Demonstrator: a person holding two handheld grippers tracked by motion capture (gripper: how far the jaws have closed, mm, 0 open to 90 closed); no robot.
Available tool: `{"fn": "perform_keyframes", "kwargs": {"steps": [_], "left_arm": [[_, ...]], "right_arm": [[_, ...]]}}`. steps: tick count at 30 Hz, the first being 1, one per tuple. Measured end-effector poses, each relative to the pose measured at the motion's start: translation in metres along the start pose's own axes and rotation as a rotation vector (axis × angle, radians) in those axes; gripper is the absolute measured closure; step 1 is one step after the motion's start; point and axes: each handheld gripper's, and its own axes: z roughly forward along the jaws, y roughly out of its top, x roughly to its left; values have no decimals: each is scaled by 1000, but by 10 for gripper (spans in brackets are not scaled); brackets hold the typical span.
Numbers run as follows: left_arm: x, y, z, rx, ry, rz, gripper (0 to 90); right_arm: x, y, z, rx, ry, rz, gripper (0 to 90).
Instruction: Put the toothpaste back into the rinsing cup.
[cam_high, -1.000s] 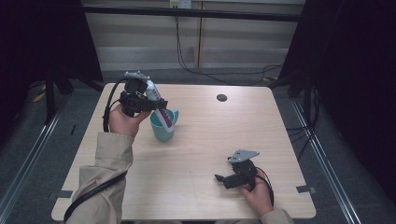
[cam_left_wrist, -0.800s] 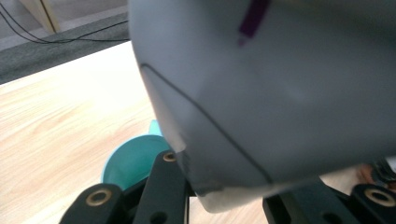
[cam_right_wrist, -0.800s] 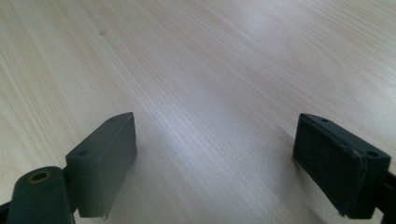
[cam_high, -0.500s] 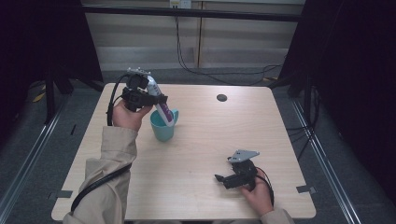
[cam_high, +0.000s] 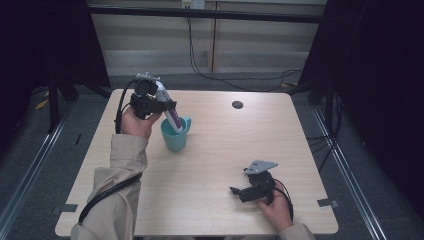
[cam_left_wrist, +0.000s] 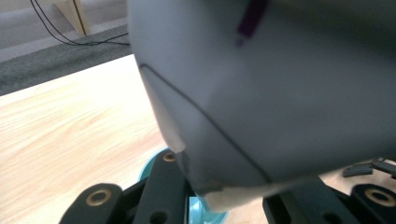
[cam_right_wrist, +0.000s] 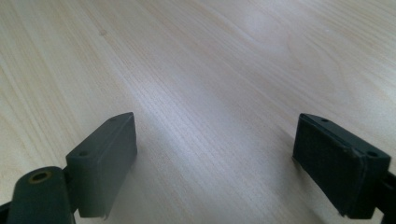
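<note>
Here, two handheld grippers over a wooden table (cam_high: 215, 150).
Nearest, at five o'clock, the right gripper (cam_high: 239, 192) rests low with jaws spread wide, holding nothing. Farther, at ten o'clock, the left gripper (cam_high: 167, 106) clamps a white-and-purple tube (cam_high: 170, 112), tilted, its lower end inside the teal cup (cam_high: 175, 136).

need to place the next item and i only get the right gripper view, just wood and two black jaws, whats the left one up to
Observer: The left gripper is shut on a white and purple tube, its lower end inside a teal cup.
Operator: is the tube standing straight
Observer: No, in the high view it leans, top toward the far left.
Operator: how near is the cup to my gripper
Observer: Well apart. The right gripper sits open and low by the table's near right edge; the cup stands on the left half.
</note>
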Motion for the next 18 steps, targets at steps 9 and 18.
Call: {"fn": "perform_keyframes", "kwargs": {"steps": [9, 18], "left_arm": [[0, -16, 15, 23, 46, 0, 762], [0, -28, 28, 49, 78, 13, 761]], "right_arm": [[0, 0, 0, 0, 0, 1, 129], [0, 0, 0, 2, 1, 3, 129]]}}
